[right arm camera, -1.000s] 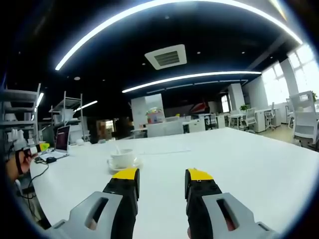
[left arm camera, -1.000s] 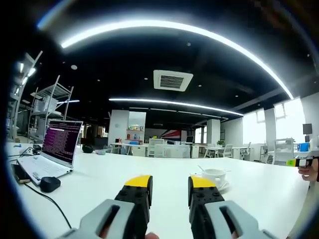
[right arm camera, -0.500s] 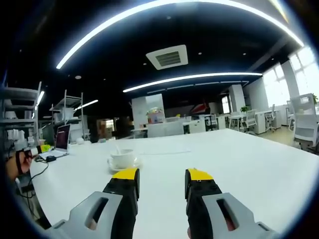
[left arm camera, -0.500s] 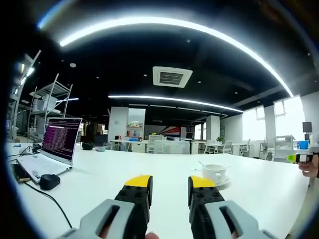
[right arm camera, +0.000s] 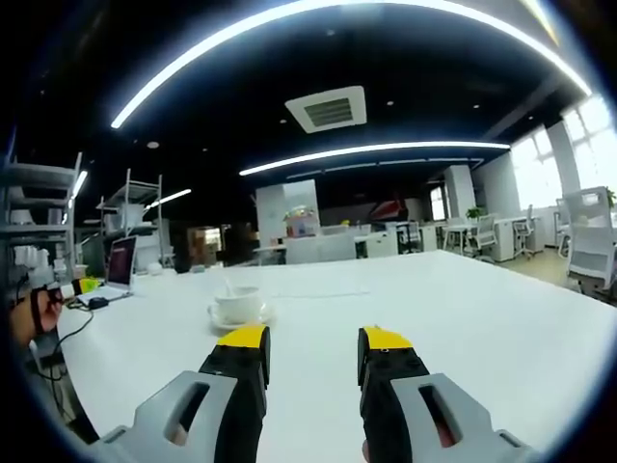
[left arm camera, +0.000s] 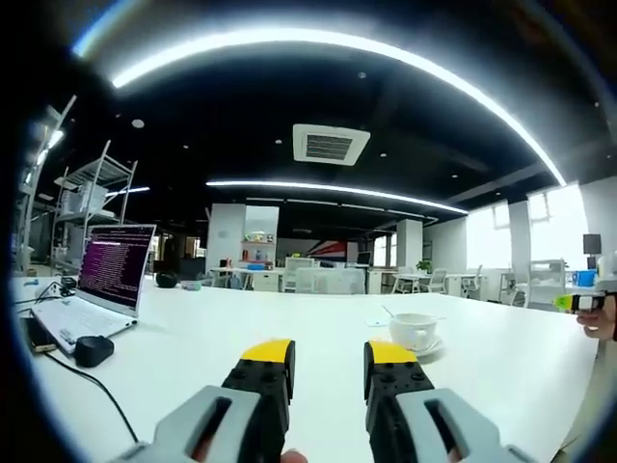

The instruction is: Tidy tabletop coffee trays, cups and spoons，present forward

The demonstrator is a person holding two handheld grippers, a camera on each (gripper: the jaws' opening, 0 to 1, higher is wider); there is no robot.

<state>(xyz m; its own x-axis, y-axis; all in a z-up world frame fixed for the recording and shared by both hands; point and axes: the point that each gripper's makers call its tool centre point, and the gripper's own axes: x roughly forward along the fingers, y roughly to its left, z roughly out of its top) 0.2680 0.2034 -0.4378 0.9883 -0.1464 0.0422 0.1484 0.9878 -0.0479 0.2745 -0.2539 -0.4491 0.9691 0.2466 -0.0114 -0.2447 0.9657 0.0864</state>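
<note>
Left gripper point(left arm camera: 329, 359) and right gripper point(right arm camera: 313, 347) both low over the white bench point(left arm camera: 193, 333), fingers point(left arm camera: 267, 371) released with a clear gap and nothing between them. White cup point(left arm camera: 414, 330) on its saucer point(left arm camera: 424, 346) with a spoon point(left arm camera: 387, 313) leaning inside, ahead and right of the left gripper; ahead and left of the right gripper. Open laptop point(left arm camera: 101, 289) and black mouse point(left arm camera: 93, 350) far left.

An open-plan office: desks and chairs point(right arm camera: 588, 246), a laptop point(left arm camera: 101, 294), ceiling strip lights point(left arm camera: 328, 188).
</note>
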